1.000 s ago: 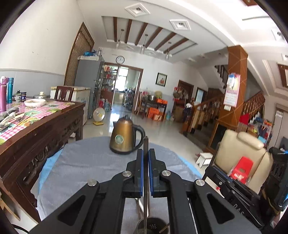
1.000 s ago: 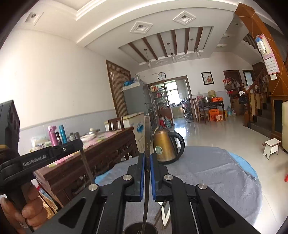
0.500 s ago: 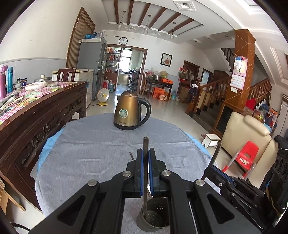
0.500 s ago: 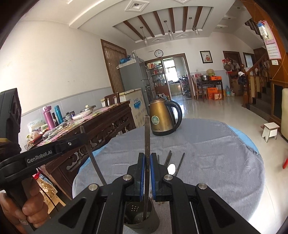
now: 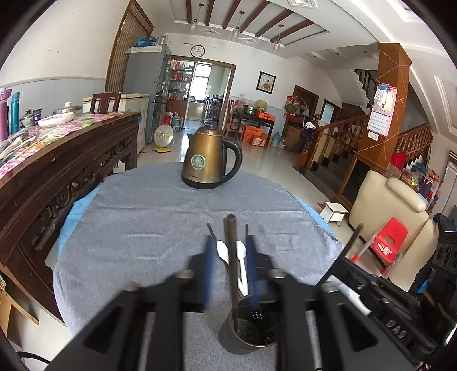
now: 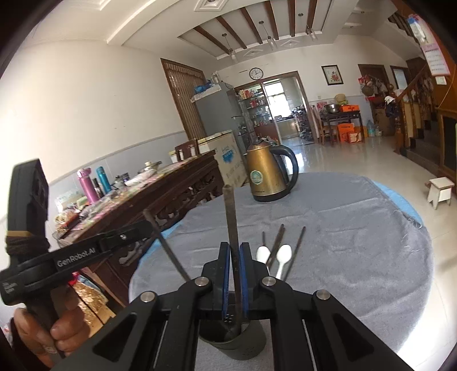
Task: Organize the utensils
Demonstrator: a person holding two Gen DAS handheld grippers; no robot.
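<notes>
Drop-off step. Left gripper (image 5: 228, 271) jaws just opened, its stick (image 5: 232, 256) standing loose in the near holder (image 5: 248, 334). Right gripper (image 6: 234, 274) clamps its stick (image 6: 230, 222) over the holder; release next. Spoons (image 6: 274, 256) lie beyond on the cloth (image 6: 357, 242).

Both pictures are bright with daylight. The strongest light comes through the far doorway (image 5: 205, 85), which is washed out to near white, and it glares off the glossy floor (image 6: 357, 159). The grey cloth (image 5: 148, 228) on the table is evenly lit, with soft, faint shadows. The fisheye lens bends walls and ceiling beams (image 6: 251, 25) into curves, and the corners fall off to black. In the left wrist view the left gripper (image 5: 228, 256) is smeared by motion blur, while the kettle (image 5: 208, 159) is sharp. The right wrist view is crisp throughout.
</notes>
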